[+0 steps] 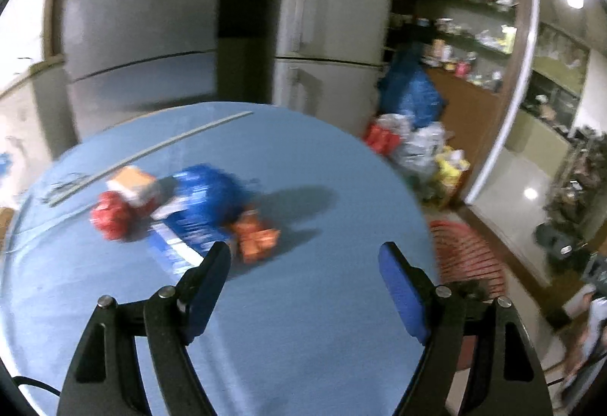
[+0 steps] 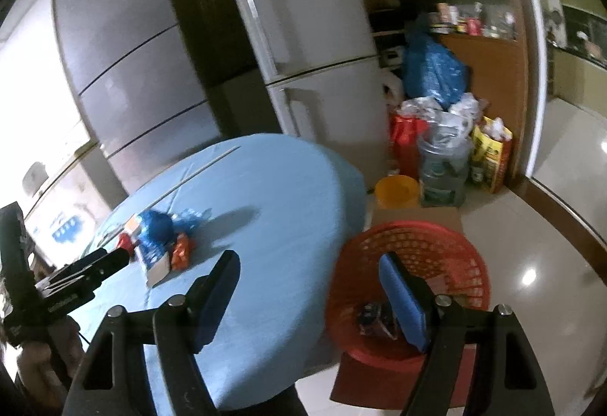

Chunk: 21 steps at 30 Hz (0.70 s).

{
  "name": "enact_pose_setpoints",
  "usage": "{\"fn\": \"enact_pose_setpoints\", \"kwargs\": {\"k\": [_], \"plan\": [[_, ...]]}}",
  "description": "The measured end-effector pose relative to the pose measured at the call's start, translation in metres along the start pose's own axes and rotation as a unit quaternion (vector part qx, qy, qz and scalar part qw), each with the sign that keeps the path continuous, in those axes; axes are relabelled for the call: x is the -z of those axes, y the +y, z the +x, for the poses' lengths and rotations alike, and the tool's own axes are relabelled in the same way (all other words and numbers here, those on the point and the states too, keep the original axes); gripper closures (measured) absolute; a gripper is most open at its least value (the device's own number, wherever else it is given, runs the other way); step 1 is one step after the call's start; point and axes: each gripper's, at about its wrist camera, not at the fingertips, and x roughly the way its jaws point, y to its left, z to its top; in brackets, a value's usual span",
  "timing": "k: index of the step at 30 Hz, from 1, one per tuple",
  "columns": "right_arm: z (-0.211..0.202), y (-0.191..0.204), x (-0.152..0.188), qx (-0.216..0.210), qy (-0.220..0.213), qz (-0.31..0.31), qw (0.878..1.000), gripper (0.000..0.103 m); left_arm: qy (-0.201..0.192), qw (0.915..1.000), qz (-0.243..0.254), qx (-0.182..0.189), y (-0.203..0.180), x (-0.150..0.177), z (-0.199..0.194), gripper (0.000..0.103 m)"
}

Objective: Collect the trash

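Both tongs agape, empty; wrappers (image 1: 182, 211) on table (image 1: 303, 302).

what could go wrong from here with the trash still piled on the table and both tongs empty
1. The trash pile is tightly bunched: red wrapper, blue bag and orange packet touch, so the left tongs might drag neighbours along or knock one off the table.
2. The red basket stands on the floor beside the table, so a piece let go too early could land on the floor.
3. Both views are blurred, so aim could be off.
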Motion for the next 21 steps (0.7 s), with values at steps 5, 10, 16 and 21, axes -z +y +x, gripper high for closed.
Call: {"fn": "enact_pose_setpoints", "kwargs": {"k": [5,10,16,21], "plan": [[0.004,0.025,0.007,-0.017,0.011,-0.023,1.000,0.022,0.013,0.9983,-0.037,-0.042,0.040,0.014,-0.005,0.022],[0.002,0.044,0.007,-0.022,0.013,-0.053,0.998,0.022,0.005,0.9951,-0.069,-0.071,0.055,0.019,-0.012,0.022],[-0.001,0.045,0.004,-0.025,0.008,-0.052,0.998,0.022,-0.012,0.9943,-0.073,-0.076,0.055,0.009,-0.017,0.022],[0.004,0.054,0.007,-0.035,0.015,-0.059,0.998,0.022,-0.014,0.9935,-0.076,-0.084,0.059,0.014,-0.023,0.022]]}}
